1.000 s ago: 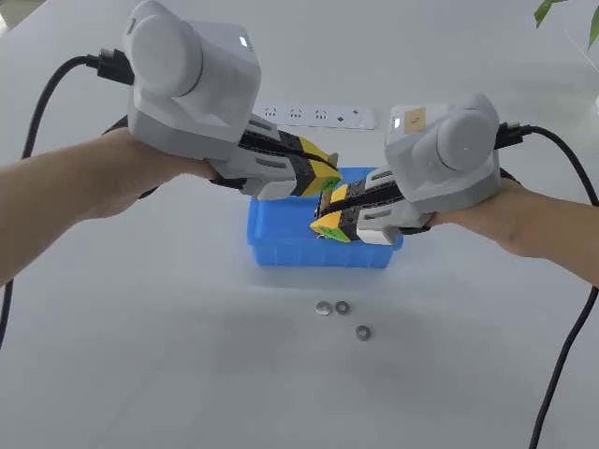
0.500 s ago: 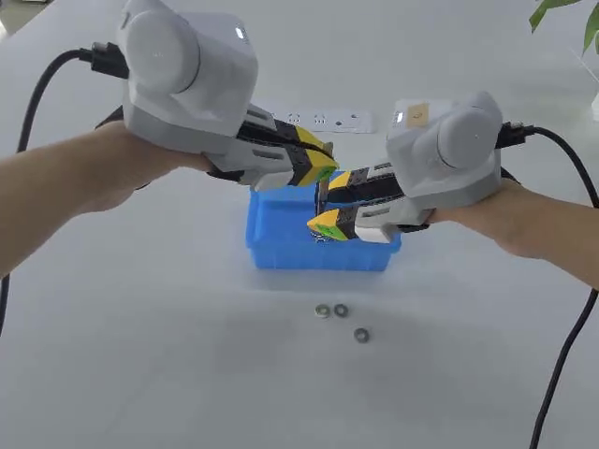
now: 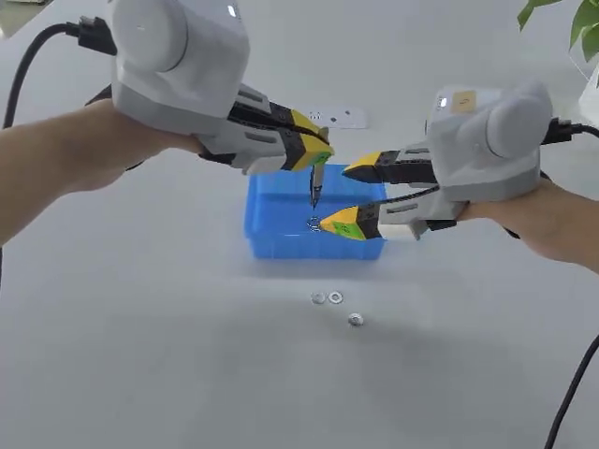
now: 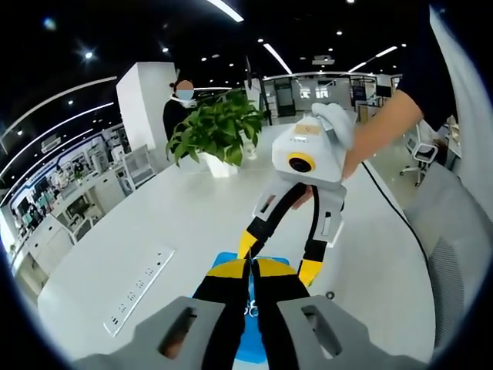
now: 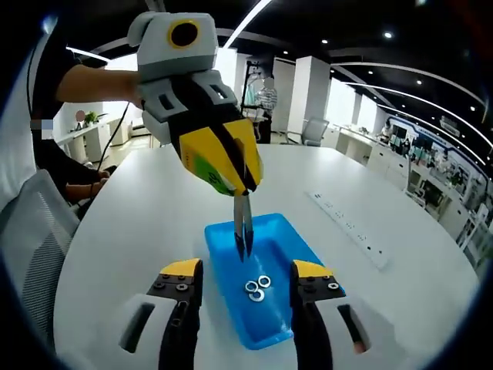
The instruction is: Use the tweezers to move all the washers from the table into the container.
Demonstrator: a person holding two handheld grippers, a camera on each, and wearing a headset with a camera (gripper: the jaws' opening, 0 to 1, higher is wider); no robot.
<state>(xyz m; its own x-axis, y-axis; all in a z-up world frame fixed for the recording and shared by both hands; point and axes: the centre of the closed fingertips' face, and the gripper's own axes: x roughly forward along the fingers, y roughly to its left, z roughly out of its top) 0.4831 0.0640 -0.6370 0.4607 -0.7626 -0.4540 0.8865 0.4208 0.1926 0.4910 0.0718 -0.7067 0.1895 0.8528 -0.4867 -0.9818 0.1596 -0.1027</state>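
We see left hand-held gripper (image 3: 318, 154) clamped on tweezers (image 3: 315, 187), tips pointing down over blue container (image 3: 271, 234) — held there, we judge, so washer drops inside. Boxed washers (image 5: 258, 287) lie on its floor under tips. Right hand-held gripper (image 3: 335, 196) spread wide, empty, just beside tweezers. Three loose washers (image 3: 335, 304) lie on tabletop (image 3: 140, 355), near side of container — those likely next.

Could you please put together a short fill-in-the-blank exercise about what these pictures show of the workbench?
The left gripper is shut on the ____, which point down over the blue container.
The right gripper has its jaws ____.
____ washers lie on the table, outside the container.
Missing words: tweezers; open; three.
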